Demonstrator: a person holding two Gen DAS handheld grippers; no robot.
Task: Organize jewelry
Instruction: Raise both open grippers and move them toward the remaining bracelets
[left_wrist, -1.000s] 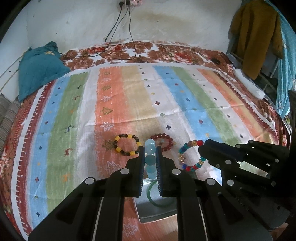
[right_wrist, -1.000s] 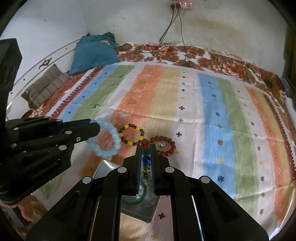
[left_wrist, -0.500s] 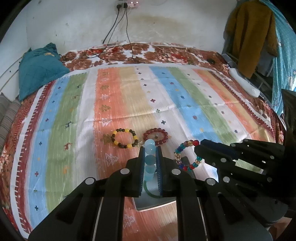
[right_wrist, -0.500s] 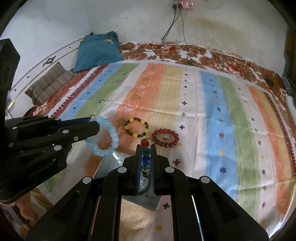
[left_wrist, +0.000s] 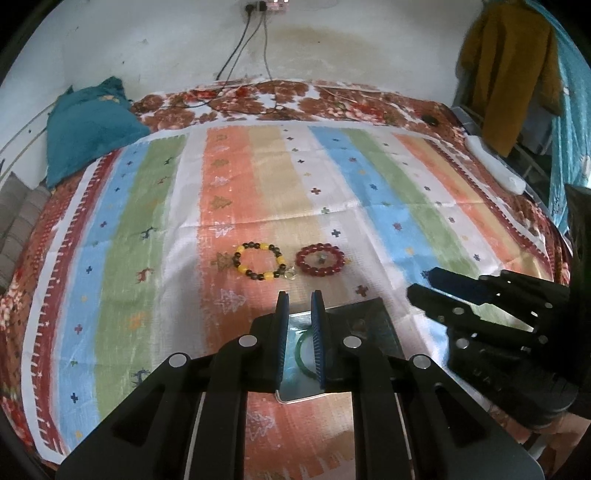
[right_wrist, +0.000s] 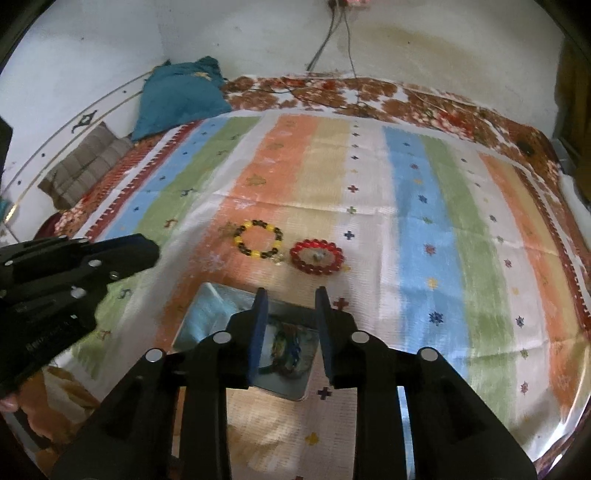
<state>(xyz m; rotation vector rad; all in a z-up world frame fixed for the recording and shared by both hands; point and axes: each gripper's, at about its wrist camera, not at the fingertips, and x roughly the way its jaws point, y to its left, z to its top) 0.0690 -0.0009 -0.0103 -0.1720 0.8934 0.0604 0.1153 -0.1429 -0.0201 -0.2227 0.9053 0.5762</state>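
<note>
You are working over a bed (left_wrist: 258, 177) covered with a striped cloth. A plastered wall with hanging cables stands behind it, and a teal pillow (left_wrist: 85, 133) lies at the far left corner.

**Items.** Two bracelets lie flat on the cloth, just beside each other and beyond both tools:
- the yellow-and-dark bracelet (left_wrist: 238, 254) on the left
- the red bracelet (left_wrist: 300, 259) on the right

A metal tray (left_wrist: 295, 387) sits nearer to you, under the tool tips. It holds a green bangle (left_wrist: 301, 354) and a multicoloured bracelet (right_wrist: 288, 350). A pale blue shape at the tray's left end is too blurred to identify.

**Handling.** Expect both bracelets to be light, limp loops of round beads, probably on elastic cord.
- The beads look smooth and may roll out of a shallow pinch.
- The bedding is likely to give way under pressure.
- Take hold across one side of the loop, with a bead or two seated squarely between the pads, and let the rest hang.

**Tool state.**
- The left tool (left_wrist: 299, 295) is nearly closed. Its jaws stand a narrow slot apart, nothing is in the slot, and it hangs over the tray.
- The right tool (right_wrist: 291, 290) has just been opening its jaws. They now stand moderately apart and grip nothing. The multicoloured bracelet is visible between them, lying in the tray below.
</note>
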